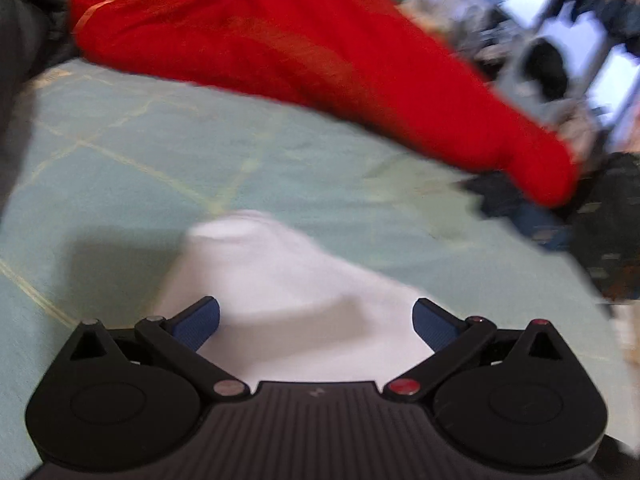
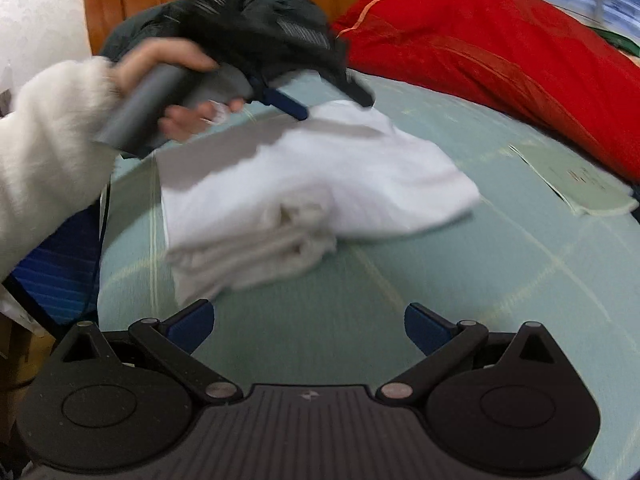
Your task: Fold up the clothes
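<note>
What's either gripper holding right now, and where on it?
Nothing. The left gripper is open over the folded white garment; the right gripper is open over the bedsheet.

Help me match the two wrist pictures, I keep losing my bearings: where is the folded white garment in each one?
Left wrist: white garment low centre, just beyond the open left gripper.
Right wrist: white garment centre-left, on the green sheet.
Shared landmark: red quilt along the far side.

Left claw (image 2: pixel 328 96) hangs over the far edge of the white folded cloth (image 2: pixel 304 184), fingers spread, gripped by a hand (image 2: pixel 172 92) in a cream sleeve. Right claw (image 2: pixel 308 326) sits just beside the cloth's near edge, fingers wide apart.
</note>
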`<control>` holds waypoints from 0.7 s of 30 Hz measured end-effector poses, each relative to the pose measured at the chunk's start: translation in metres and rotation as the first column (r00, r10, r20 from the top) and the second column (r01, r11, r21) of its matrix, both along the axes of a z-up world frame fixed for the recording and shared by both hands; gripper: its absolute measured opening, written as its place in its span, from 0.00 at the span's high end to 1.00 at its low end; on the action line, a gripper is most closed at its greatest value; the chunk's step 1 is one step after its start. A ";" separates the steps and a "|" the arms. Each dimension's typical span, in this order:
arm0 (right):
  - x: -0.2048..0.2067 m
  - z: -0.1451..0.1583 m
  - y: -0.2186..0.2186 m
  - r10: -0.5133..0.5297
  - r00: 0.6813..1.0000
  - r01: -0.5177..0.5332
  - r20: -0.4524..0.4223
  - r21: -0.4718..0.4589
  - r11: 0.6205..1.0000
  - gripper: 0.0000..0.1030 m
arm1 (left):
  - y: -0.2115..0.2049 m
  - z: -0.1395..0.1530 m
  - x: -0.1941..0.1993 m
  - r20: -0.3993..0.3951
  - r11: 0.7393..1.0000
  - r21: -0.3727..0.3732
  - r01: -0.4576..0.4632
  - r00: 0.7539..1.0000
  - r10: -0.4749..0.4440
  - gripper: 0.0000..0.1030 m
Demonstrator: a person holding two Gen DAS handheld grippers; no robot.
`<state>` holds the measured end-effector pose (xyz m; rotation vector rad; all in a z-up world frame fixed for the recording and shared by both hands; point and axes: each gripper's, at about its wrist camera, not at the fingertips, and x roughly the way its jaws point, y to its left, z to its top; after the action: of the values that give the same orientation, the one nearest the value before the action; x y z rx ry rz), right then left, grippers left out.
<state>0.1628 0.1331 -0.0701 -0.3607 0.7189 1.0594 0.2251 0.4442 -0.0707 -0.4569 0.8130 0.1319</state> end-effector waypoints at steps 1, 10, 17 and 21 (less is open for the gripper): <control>-0.002 -0.001 -0.009 -0.007 1.000 0.007 -0.004 0.005 1.000 0.00 | 0.003 -0.006 0.003 -0.011 1.000 -0.008 -0.023 1.000 0.023 0.03; -0.002 -0.003 -0.073 -0.174 0.981 0.179 -0.086 0.058 0.982 0.00 | -0.015 0.019 0.009 0.072 0.998 0.046 0.038 0.997 -0.041 0.02; -0.002 0.001 -0.091 -0.229 0.966 0.241 -0.118 0.098 0.966 0.00 | -0.031 0.009 0.030 -0.005 0.983 0.182 0.036 0.999 -0.036 0.02; -0.003 0.003 -0.102 -0.260 0.956 0.277 -0.137 0.119 0.953 0.00 | -0.063 0.032 0.002 0.010 0.970 0.196 0.144 0.989 -0.149 0.02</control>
<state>0.1601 0.0315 -0.0670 -0.0762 0.7735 0.8700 0.2271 0.3810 -0.0388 -0.2126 0.7982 0.0680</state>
